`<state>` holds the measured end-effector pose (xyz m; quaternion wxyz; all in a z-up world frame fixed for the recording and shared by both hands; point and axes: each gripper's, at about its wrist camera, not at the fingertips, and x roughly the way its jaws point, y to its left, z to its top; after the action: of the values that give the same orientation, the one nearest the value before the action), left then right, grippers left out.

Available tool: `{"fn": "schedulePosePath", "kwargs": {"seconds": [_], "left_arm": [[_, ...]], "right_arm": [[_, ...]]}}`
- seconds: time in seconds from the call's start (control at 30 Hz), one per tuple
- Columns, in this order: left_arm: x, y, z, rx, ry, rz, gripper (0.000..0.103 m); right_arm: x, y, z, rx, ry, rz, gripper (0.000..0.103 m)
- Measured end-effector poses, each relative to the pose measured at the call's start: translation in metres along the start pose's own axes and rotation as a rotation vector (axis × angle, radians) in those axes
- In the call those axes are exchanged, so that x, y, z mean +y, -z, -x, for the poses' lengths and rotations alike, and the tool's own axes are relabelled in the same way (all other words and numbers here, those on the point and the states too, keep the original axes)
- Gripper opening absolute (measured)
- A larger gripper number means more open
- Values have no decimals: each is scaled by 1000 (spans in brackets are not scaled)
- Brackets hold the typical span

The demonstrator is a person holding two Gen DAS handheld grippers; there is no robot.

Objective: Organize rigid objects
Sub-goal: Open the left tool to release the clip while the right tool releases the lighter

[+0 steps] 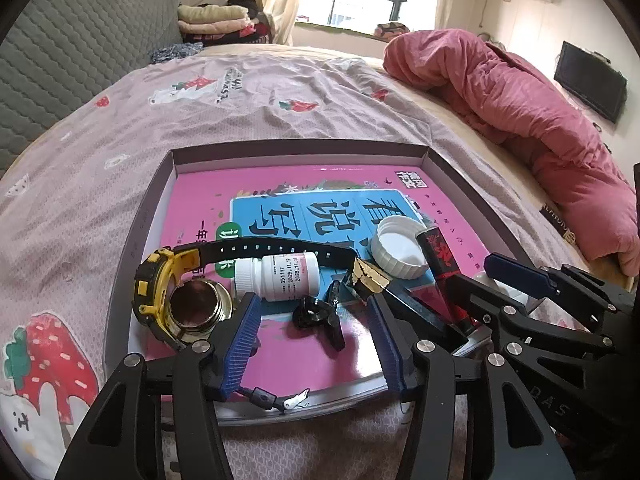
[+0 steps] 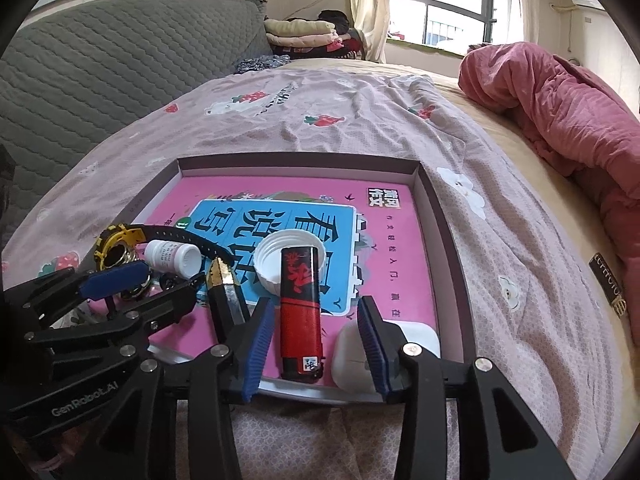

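A shallow grey tray (image 1: 456,176) on the bed holds a pink book (image 1: 224,200) with small items on it. My left gripper (image 1: 312,304) is open, and a small black clip (image 1: 316,316) lies between its blue pads without touching them. Beside it are a yellow-and-black watch (image 1: 156,288), a brass ring (image 1: 200,308), a white pill bottle (image 1: 276,276) and a black-and-gold stick (image 1: 372,280). My right gripper (image 2: 316,308) is open around a red-and-black lighter (image 2: 300,312), with gaps on both sides. The lighter's far end rests in a white cap (image 2: 268,264). A white case (image 2: 348,364) sits partly behind the right finger.
The tray lies on a pink strawberry-print sheet (image 2: 320,120). A bunched red quilt (image 2: 560,112) runs along the right side and a grey quilted headboard (image 2: 100,72) stands on the left. Folded clothes (image 2: 300,32) are stacked by the window. The two grippers stand close side by side.
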<state>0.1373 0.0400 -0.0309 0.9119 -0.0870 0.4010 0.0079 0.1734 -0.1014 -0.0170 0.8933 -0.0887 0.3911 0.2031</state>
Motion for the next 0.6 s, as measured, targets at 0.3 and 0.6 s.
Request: {"fn": "schedulePosePath", "kwargs": {"seconds": [0.3,0.6], "left_arm": [[0,-3,-1,-8,1,3,56],[2,-6,4,-23,-4,6,56]], "right_arm": [[0,-1,-2,-1,10,-1,44],[2,1,1,1,7,1,44]]}}
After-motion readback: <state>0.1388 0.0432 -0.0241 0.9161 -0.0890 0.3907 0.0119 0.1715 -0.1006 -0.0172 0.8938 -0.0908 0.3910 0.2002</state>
